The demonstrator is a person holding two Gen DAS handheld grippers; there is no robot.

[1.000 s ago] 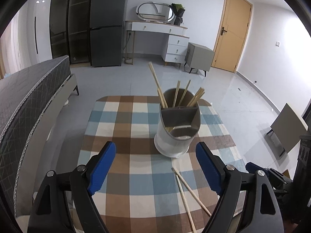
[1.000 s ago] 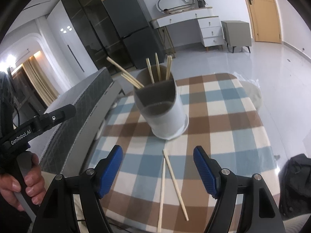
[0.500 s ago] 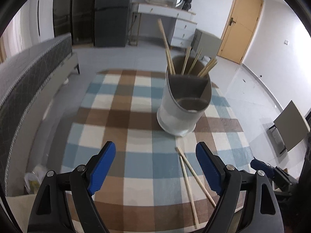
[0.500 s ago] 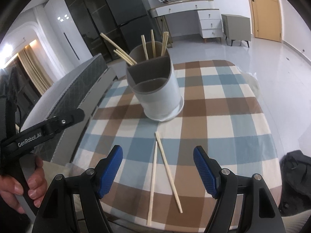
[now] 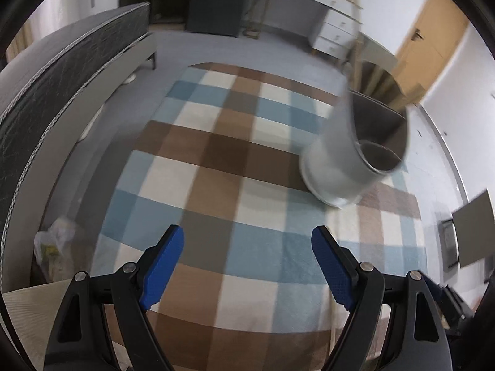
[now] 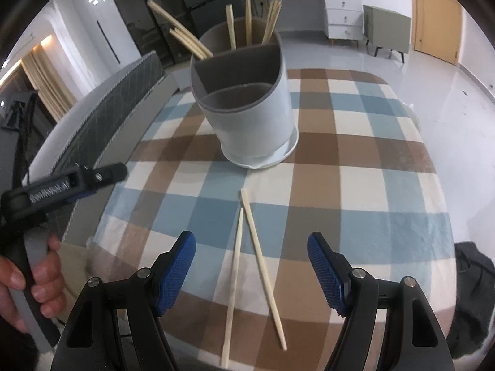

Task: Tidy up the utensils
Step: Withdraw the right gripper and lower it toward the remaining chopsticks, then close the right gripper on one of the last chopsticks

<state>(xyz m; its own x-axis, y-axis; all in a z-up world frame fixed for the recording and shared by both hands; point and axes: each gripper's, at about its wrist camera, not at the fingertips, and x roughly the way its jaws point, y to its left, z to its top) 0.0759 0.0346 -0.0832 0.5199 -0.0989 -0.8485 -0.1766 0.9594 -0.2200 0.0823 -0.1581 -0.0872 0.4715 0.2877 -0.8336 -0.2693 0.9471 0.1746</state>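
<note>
Two pale wooden chopsticks [image 6: 247, 266] lie loose on the brown, blue and cream checked tablecloth [image 6: 355, 167], crossing near their far tips and spreading apart toward the table's near edge. Beyond them, near but not touching, stands a grey and white divided plastic utensil holder [image 6: 247, 111] on its white base; several more wooden chopsticks [image 6: 247, 21] stand in its rear compartment, and the front compartment looks empty. The right gripper [image 6: 250, 262] hangs over the loose pair with its blue-padded jaws wide apart and nothing between the pads. The left gripper [image 5: 247, 262], also wide and empty, hovers above bare cloth, with the holder blurred up to its right. A hand [image 6: 27, 284] grips the left tool's handle.
</note>
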